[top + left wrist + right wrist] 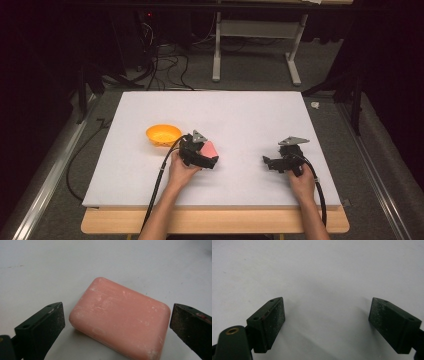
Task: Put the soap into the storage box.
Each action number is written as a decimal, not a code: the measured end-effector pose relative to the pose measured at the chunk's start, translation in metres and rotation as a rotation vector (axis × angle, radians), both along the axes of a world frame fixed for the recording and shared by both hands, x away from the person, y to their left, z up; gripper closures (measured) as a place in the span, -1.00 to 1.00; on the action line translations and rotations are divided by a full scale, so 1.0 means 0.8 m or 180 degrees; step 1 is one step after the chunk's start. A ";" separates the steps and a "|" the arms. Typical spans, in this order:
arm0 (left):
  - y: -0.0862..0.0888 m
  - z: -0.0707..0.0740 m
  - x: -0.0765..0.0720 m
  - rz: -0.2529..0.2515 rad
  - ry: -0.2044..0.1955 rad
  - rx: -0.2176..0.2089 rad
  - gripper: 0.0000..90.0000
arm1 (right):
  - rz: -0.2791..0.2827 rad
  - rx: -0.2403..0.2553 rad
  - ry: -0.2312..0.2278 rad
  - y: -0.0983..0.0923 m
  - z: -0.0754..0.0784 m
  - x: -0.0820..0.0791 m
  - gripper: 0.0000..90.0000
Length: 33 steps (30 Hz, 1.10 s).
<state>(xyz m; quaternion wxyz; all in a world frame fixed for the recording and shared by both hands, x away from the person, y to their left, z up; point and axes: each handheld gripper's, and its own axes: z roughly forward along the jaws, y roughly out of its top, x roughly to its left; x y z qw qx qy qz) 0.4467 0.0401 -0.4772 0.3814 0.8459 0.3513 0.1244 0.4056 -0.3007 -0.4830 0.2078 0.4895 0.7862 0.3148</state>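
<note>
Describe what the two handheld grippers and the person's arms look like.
Both the left gripper and the right gripper are black, each topped by a grey three-cornered plate and trailing a black cable. Their jaws end in flat, speckled dark pads. The forearms are bare, with no sleeves showing.

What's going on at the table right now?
A person holds a gripper in each hand over a white table. The left gripper has its jaws open on either side of a pink bar of soap that lies flat on the table; the pads are not pressing on it. An orange bowl sits just beyond and to the left. The right gripper is open over bare table, apart from the soap.
</note>
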 end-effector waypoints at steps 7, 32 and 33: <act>-0.003 -0.005 0.001 -0.0026 0.0021 0.0021 -0.95 | -0.0001 0.0000 0.0000 0.000 0.000 0.000 -0.68; -0.011 -0.009 -0.001 -0.0018 -0.0081 0.0154 -0.70 | 0.0003 0.0000 0.0000 0.000 0.000 0.000 -0.68; -0.011 -0.009 -0.001 -0.0015 -0.0085 0.0155 -0.70 | 0.0004 -0.0001 0.0001 0.000 0.000 0.000 -0.68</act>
